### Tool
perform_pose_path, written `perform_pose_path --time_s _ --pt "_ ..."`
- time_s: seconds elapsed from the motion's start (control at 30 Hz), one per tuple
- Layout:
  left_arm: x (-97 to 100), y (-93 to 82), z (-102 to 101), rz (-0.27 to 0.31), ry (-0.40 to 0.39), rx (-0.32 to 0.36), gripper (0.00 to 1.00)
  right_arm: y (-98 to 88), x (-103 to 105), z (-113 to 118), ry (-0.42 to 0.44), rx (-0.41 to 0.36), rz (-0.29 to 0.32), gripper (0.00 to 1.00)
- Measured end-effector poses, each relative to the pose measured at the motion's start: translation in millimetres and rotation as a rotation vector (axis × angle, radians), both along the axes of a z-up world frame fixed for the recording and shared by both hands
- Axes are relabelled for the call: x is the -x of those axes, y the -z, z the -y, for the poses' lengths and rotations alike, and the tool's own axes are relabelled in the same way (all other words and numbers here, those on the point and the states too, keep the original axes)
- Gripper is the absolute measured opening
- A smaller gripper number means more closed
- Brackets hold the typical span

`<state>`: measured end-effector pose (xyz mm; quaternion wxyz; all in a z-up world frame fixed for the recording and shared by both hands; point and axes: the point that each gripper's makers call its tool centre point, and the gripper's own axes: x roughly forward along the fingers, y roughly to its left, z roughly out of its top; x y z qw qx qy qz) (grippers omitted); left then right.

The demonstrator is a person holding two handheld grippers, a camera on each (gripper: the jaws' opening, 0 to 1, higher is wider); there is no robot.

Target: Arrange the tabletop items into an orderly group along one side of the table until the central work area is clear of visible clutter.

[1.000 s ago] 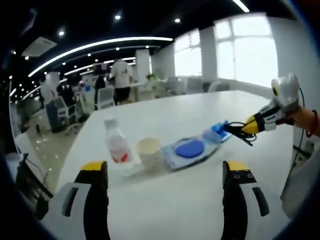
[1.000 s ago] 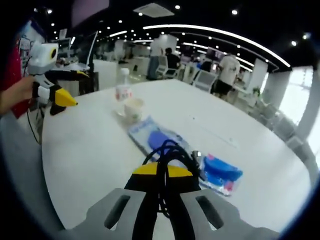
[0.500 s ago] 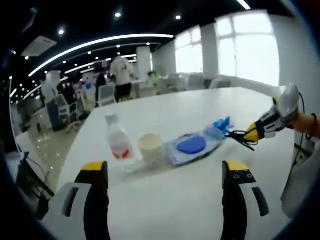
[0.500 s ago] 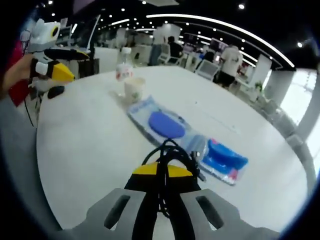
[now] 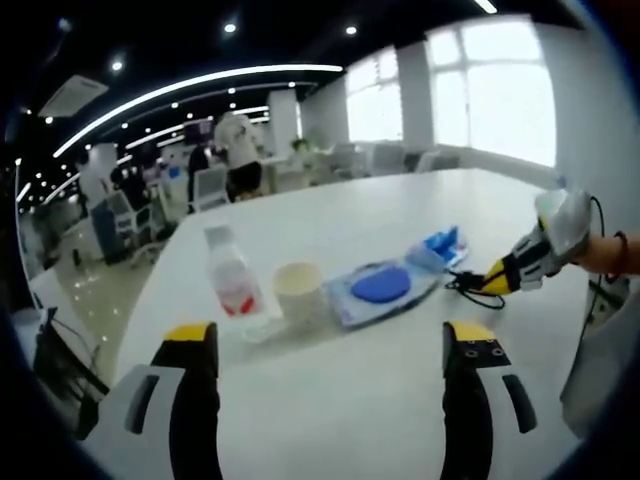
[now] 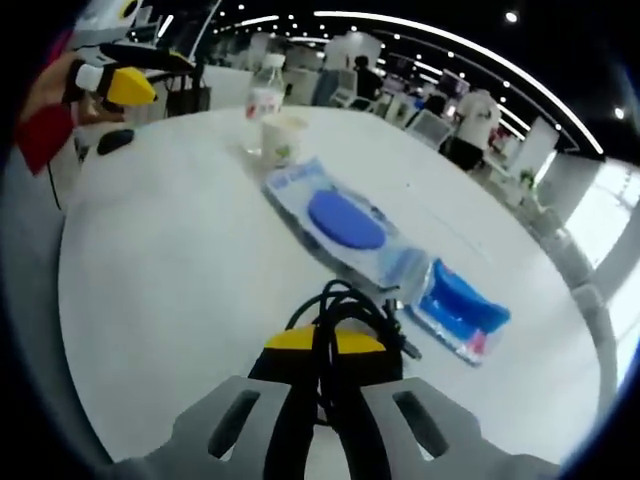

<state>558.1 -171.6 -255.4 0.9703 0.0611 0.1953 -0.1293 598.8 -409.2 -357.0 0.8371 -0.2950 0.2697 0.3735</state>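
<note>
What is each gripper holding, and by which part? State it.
The right gripper is shut on the black cable, pinching its coiled loops. The left gripper is open and holds nothing.

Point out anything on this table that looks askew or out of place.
Nothing is spilled or damaged. The bottle and cup stand upright. Only the black cable is out of line, a loose tangle clamped in the right claw.

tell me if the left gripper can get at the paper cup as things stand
Probably yes: the left gripper is open and holds nothing, and the paper cup stands ahead of it across bare table, beside the water bottle.
</note>
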Motion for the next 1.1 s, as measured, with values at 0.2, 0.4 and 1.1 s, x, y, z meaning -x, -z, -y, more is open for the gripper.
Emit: perform_pose_path --time_s 0.2,0.4,1.1 --pt "-0.1 -0.2 0 -0.001 0.003 0.001 0.89 18.2 8 -3 0.010 -0.007 -0.086 0.06" --pt "0.3 1.4 -2 -0.011 -0.008 0.008 0.89 16.4 2 2 0.083 -0.053 -0.106 0.19" --pt "1.1 1.6 4 -0.015 0.011 0.009 0.91 -53.3 -38 28 0.226 -0.303 0.020 0.69"
